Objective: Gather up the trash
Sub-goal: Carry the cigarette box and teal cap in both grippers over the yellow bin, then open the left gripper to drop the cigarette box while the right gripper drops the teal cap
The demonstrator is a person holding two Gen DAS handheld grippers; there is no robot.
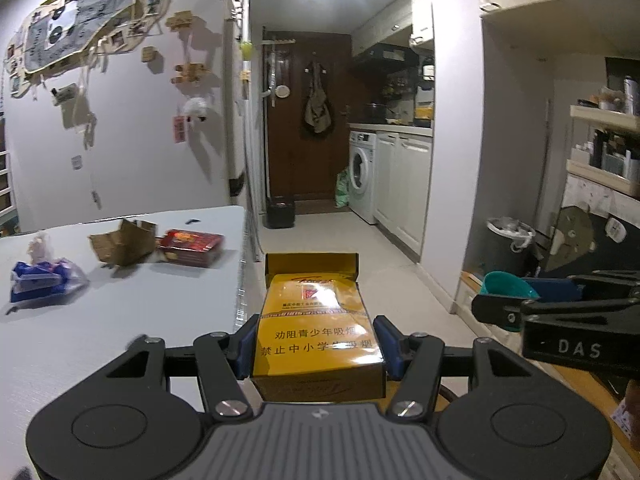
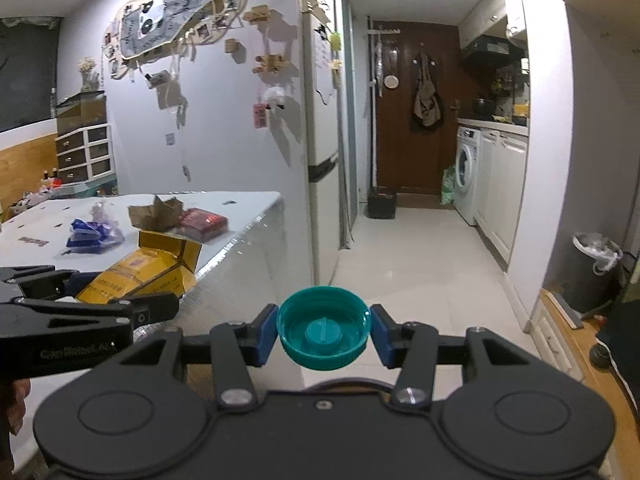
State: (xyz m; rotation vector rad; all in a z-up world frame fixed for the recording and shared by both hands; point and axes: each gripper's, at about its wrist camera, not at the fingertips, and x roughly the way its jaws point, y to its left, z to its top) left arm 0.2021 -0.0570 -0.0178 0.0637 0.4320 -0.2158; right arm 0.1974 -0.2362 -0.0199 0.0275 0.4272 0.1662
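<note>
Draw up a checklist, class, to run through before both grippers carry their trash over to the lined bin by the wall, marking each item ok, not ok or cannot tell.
1. Left gripper clamped on the yellow box: ok, both pads press its sides.
2. Right gripper clamped on the teal cap: ok.
3. Yellow box closed: not ok, its top flap stands open.
4. Bin in sight with liner fitted: ok.
5. Floor path to the bin free: ok as far as visible.
6. Table emptied of trash: not ok; cardboard scrap, red packet and blue wrapper remain.

Pale tiled floor [image 2: 408,248] toward brown door [image 2: 412,112]
</note>
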